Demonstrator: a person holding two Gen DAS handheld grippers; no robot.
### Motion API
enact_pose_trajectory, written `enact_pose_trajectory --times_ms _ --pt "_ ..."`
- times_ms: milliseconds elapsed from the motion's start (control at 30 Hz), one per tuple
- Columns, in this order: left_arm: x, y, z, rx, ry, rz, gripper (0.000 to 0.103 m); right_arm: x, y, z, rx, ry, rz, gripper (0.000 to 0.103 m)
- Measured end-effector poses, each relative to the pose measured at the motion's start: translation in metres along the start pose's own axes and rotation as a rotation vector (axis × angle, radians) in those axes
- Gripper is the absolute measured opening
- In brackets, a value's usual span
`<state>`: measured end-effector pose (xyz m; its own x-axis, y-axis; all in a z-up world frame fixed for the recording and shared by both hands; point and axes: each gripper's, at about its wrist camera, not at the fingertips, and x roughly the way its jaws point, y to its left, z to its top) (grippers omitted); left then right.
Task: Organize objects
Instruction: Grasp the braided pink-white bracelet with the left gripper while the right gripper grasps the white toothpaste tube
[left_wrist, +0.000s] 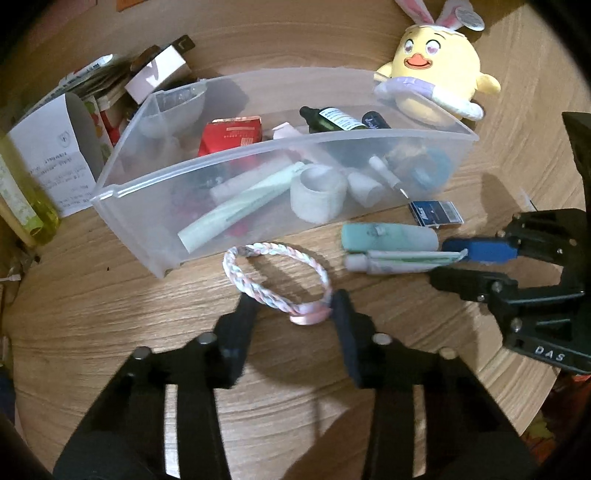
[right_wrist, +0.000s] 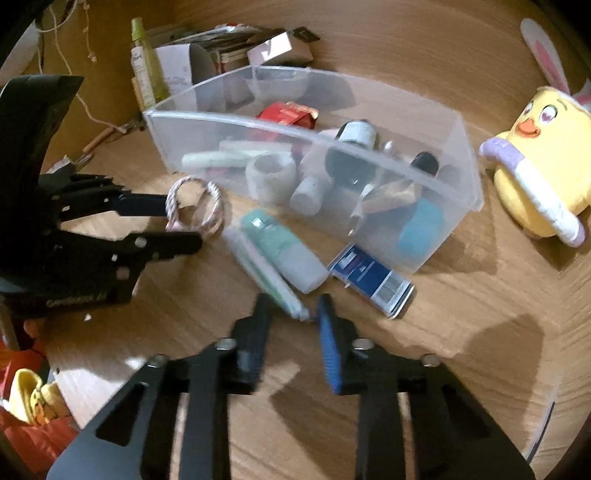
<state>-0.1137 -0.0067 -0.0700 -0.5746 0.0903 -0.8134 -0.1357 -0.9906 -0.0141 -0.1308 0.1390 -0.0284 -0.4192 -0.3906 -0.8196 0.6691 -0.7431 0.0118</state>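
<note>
A pink-and-white braided band (left_wrist: 273, 251) (right_wrist: 214, 199) lies on the wooden table in front of a clear plastic bin (left_wrist: 280, 142) (right_wrist: 295, 129) that holds several toiletries. My left gripper (left_wrist: 294, 299) (right_wrist: 183, 221) is shut on the band's near end, a pad against each side by the pink bow. To the right lie a thin white-and-green tube (left_wrist: 399, 260) (right_wrist: 258, 266), a mint bottle (left_wrist: 388, 236) (right_wrist: 284, 251) and a blue box (left_wrist: 436, 213) (right_wrist: 369, 280). My right gripper (right_wrist: 294, 301) (left_wrist: 441, 261) is shut on the tube's flat tail.
A yellow chick plush (left_wrist: 439, 74) (right_wrist: 539, 162) sits right of the bin. Cartons (left_wrist: 55, 158) and a yellow-green bottle (left_wrist: 22, 199) crowd the bin's left end. The round table's edge (left_wrist: 535, 398) curves close on the near right.
</note>
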Motion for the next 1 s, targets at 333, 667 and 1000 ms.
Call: enact_pose_trajectory --times_ms 333,667,1000 --pt "-0.016 0.012 -0.021 -0.040 -0.021 -0.031 0.022 -0.019 0.027 -0.014 -0.071 -0.008 0.053 0.020" --pt "-0.041 0.021 -0.030 -0.086 -0.081 -0.040 0.022 0.008 0.036 0.012 -0.051 0.006 0.044 0.024" --pt "-0.071 0.023 -0.017 -0.108 -0.188 -0.076 0.022 -0.006 0.036 0.013 0.005 -0.079 0.056 0.015"
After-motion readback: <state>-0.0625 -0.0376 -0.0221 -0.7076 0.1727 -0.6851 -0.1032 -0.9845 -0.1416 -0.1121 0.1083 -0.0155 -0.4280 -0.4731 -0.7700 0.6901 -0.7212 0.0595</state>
